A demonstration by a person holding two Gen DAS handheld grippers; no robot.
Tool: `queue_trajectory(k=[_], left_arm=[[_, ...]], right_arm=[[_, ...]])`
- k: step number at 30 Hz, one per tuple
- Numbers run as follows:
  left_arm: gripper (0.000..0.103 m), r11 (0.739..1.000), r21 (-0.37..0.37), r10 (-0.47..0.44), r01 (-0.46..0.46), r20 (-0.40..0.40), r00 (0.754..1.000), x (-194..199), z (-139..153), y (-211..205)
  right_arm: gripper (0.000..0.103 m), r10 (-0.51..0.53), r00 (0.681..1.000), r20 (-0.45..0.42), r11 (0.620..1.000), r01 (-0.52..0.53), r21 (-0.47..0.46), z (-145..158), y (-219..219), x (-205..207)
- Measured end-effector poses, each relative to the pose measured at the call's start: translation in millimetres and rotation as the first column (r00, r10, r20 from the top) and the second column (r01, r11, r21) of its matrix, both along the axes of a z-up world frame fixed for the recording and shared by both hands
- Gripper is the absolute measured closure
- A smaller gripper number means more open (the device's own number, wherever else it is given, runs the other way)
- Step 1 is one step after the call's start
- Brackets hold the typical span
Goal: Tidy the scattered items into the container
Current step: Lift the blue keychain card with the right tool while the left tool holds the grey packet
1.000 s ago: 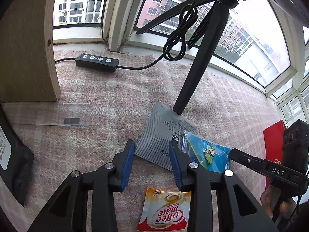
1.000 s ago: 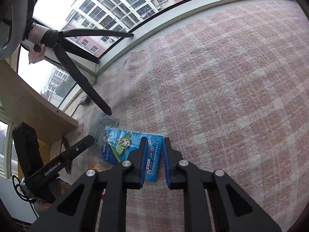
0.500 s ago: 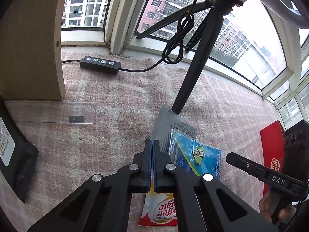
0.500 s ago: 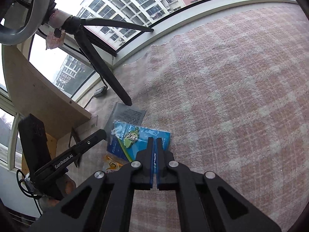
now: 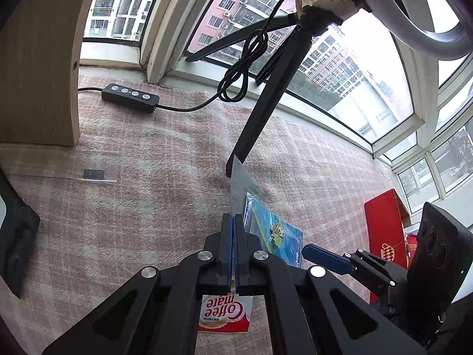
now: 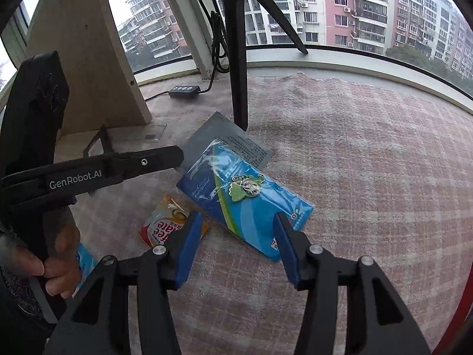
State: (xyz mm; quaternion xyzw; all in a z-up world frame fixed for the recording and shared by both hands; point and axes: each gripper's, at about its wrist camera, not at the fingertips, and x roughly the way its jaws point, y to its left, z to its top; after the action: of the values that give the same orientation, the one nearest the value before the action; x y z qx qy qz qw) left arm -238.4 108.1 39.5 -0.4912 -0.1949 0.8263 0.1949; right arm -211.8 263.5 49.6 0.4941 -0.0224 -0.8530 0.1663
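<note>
Pinching what looks like the near edge of the grey packet, the left gripper has its blue pads pressed together with no gap showing. From its own camera the packet rises edge-on out of the closed jaws, so it appears to be held, though the contact itself is hidden. The right gripper is spread wide and carries nothing. One pad hangs over the Coffee-mate sachet and the other over the near corner of the blue packet, which overlaps the grey one on the checked rug.

The step in hand seems to be freeing the grey packet from under the blue one. It would go best as a low, steady draw toward the left, away from the tripod leg standing at the packet's far corner. A snatch upward would likely flip the blue packet or let thin film slip from the pads. The open right claw could close on the blue packet's corner to steady or lift it.

The likely container, a red box, stands well off to the right. None of the three packets is in it yet, and another small blue sachet lies close to the hand on the left gripper.
</note>
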Motion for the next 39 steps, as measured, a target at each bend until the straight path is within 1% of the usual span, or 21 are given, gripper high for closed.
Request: queue_trajectory(k=[3, 6, 8, 9, 11, 12, 14, 16, 20, 21, 22, 24, 25, 27, 30, 32, 33, 35, 36, 37, 39], left_arm=[[0.103, 0.999, 0.036, -0.010, 0.010, 0.001, 1.000, -0.2, 4.0, 3.9], [0.103, 0.999, 0.041, -0.014, 0.014, 0.000, 1.000, -0.4, 6.1, 7.1], [0.103, 0.999, 0.040, -0.015, 0.015, -0.001, 1.000, -0.6, 7.2, 9.2], [0.103, 0.999, 0.039, -0.016, 0.016, -0.002, 1.000, -0.7, 7.7, 10.2], [0.103, 0.999, 0.035, -0.016, 0.016, -0.003, 1.000, -0.6, 8.4, 12.2], [0.103, 0.999, 0.029, -0.016, 0.016, -0.004, 1.000, -0.2, 8.2, 13.1], [0.103, 1.000, 0.017, -0.024, 0.024, -0.003, 1.000, 0.5, 8.0, 15.0], [0.103, 1.000, 0.013, -0.029, 0.029, -0.010, 1.000, 0.5, 9.6, 16.4], [0.103, 1.000, 0.010, -0.025, 0.026, -0.026, 0.999, -1.3, 13.3, 18.2], [0.103, 1.000, 0.012, -0.026, 0.026, -0.030, 0.999, -1.7, 14.2, 18.6], [0.103, 1.000, 0.013, -0.028, 0.029, -0.035, 0.999, -1.6, 15.2, 19.1], [0.103, 0.999, 0.025, -0.035, 0.036, -0.043, 0.998, -0.4, 16.3, 20.4], [0.103, 0.999, 0.027, -0.042, 0.043, -0.043, 0.998, 0.2, 16.0, 21.8], [0.103, 0.999, 0.023, -0.048, 0.049, -0.048, 0.998, 2.1, 16.4, 24.1], [0.103, 0.999, 0.003, -0.051, 0.051, -0.060, 0.997, 3.3, 16.9, 25.5], [0.103, 0.999, 0.009, -0.049, 0.050, -0.054, 0.997, 2.1, 16.1, 23.7], [0.103, 0.999, 0.005, -0.047, 0.047, -0.052, 0.998, 1.3, 15.7, 22.5], [0.103, 0.999, 0.008, -0.042, 0.043, -0.047, 0.998, -0.4, 14.2, 19.7], [0.103, 0.999, 0.009, -0.041, 0.041, -0.045, 0.998, -1.0, 13.4, 18.4], [0.103, 0.999, 0.009, -0.038, 0.039, -0.045, 0.998, -1.5, 12.6, 17.4], [0.103, 0.999, 0.011, -0.032, 0.032, -0.043, 0.999, -2.5, 11.0, 15.4]], right_arm=[[0.050, 0.019, 1.000, -0.017, 0.997, -0.017, 0.081, -4.2, -15.0, 0.1], [0.050, 0.005, 0.999, -0.043, 0.986, 0.002, 0.167, -9.1, -25.1, 3.2], [0.050, -0.009, 0.997, -0.072, 0.979, 0.024, 0.203, -8.6, -28.5, 6.1], [0.050, -0.022, 0.997, -0.076, 0.979, 0.037, 0.201, -9.2, -28.1, 5.1], [0.053, -0.054, 0.996, -0.070, 0.982, 0.066, 0.179, -10.6, -24.4, 1.5], [0.060, -0.070, 0.996, -0.064, 0.983, 0.080, 0.166, -11.4, -21.9, 0.0], [0.065, -0.097, 0.994, -0.051, 0.989, 0.102, 0.107, -10.4, -12.5, 0.4], [0.074, -0.116, 0.992, -0.050, 0.991, 0.118, 0.054, -6.6, -5.0, 4.6], [0.082, -0.147, 0.988, -0.049, 0.989, 0.147, -0.001, 0.7, 3.7, 3.1], [0.085, -0.154, 0.987, -0.051, 0.988, 0.154, -0.014, 3.2, 5.2, 1.9], [0.103, -0.157, 0.986, -0.051, 0.987, 0.156, -0.030, 5.2, 7.0, 1.2], [0.103, -0.161, 0.987, -0.027, 0.984, 0.158, -0.079, 7.2, 12.9, 1.6], [0.103, -0.167, 0.986, -0.022, 0.982, 0.165, -0.088, 7.5, 15.9, 3.7], [0.103, -0.177, 0.984, -0.022, 0.982, 0.175, -0.071, 5.6, 19.6, 6.4], [0.103, -0.183, 0.983, -0.004, 0.978, 0.181, -0.100, 3.5, 28.9, 7.9], [0.102, -0.202, 0.979, -0.013, 0.977, 0.201, -0.073, 7.2, 36.0, 8.4], [0.099, -0.218, 0.975, -0.037, 0.975, 0.216, -0.044, 10.2, 40.0, 7.4], [0.076, -0.225, 0.973, -0.048, 0.974, 0.226, 0.003, 10.7, 48.2, -1.4], [0.054, -0.225, 0.974, -0.043, 0.974, 0.225, 0.019, 10.0, 52.0, -6.5], [0.047, -0.224, 0.974, -0.041, 0.974, 0.225, 0.025, 9.8, 55.1, -11.4], [0.045, -0.214, 0.976, -0.042, 0.975, 0.216, 0.055, 8.4, 54.0, -24.0]])
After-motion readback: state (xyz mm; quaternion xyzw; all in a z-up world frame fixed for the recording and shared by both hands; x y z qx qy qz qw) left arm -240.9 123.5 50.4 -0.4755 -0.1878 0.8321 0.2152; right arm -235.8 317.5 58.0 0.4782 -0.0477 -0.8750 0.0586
